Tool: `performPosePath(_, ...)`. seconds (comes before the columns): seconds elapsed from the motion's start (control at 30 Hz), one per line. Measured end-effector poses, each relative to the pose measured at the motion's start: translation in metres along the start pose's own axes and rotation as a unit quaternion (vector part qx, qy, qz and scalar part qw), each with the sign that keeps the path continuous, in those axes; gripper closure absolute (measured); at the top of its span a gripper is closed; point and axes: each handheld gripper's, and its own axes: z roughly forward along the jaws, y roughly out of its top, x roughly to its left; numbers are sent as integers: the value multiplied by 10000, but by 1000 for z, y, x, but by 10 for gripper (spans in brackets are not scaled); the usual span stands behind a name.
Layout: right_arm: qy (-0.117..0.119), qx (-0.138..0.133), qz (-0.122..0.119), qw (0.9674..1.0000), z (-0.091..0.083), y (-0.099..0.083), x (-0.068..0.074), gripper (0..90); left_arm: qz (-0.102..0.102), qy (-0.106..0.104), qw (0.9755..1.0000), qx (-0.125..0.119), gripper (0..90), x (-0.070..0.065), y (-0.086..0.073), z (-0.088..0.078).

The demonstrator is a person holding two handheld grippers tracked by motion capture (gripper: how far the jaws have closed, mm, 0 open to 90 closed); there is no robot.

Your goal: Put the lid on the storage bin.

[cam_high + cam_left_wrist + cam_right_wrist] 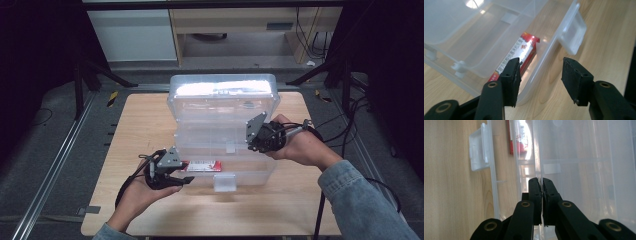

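The red carton (517, 57) lies partly behind the left gripper (540, 72)'s jaw, its small print unreadable. In the right gripper view, the clear plastic box (584, 157) runs past the picture's edges. Glare washes out the raised lid (222, 87).

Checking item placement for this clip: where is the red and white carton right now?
The red and white carton lies inside the clear plastic storage box, at its front-left in the high view, just beyond the open left gripper.
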Motion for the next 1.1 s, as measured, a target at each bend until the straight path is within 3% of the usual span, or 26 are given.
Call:
performPosePath(0.23,-13,-10,34,10000,0,0,0,871,-171,-38,9989,-439,486,1,10,-26)
performPosePath(0.33,-19,-23,65,10000,0,-1,0,868,-190,211,9976,-624,458,3,17,-37)
performPosePath(0.53,-64,-120,121,9998,0,-4,1,860,-393,361,9949,-861,466,12,20,-49)
performPosePath(0.73,-63,-158,162,9997,0,-6,2,858,-620,736,9897,-1055,475,35,27,-59)
performPosePath(1.03,-39,-240,200,9995,1,-8,3,855,-1092,1076,9818,-1119,483,84,36,-55)
performPosePath(1.1,-43,-237,205,9995,1,-8,4,855,-1183,1045,9805,-1174,491,91,39,-52)
